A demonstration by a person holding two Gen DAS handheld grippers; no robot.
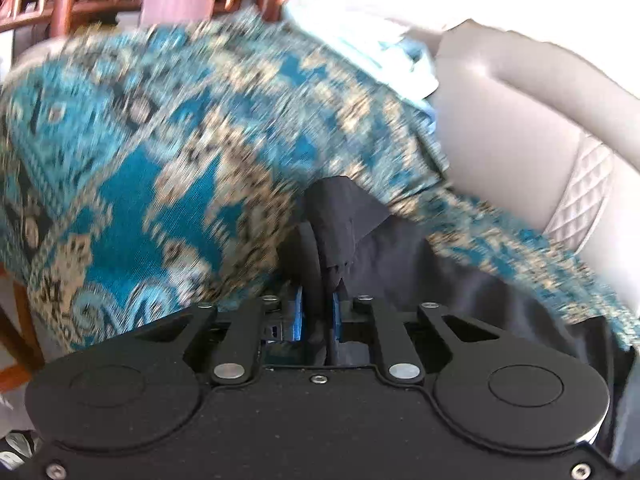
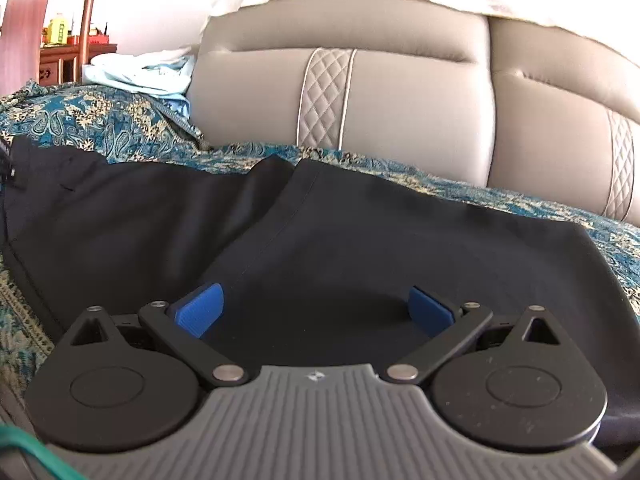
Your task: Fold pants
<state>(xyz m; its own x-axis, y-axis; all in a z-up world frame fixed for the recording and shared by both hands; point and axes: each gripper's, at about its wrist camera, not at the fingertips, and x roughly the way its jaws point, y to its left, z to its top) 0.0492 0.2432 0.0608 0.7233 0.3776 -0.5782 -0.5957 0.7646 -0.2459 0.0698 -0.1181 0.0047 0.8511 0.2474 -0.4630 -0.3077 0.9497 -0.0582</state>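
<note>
The left hand-held gripper (image 1: 326,240) is clamped on a fold of the dark pants (image 2: 320,240), the black cloth pinched between its blue pads (image 1: 298,316). The right hand-held gripper (image 2: 316,312) stands with its jaws wide apart just above the pants, gripping nothing. The pants lie spread across a teal patterned cover (image 2: 100,120) on a beige sofa (image 2: 400,100), with pale blue cloth (image 2: 140,74) bunched at the far end.

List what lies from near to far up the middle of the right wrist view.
Right claw, open → black pants → blue patterned cloth → beige sofa backrest.
</note>
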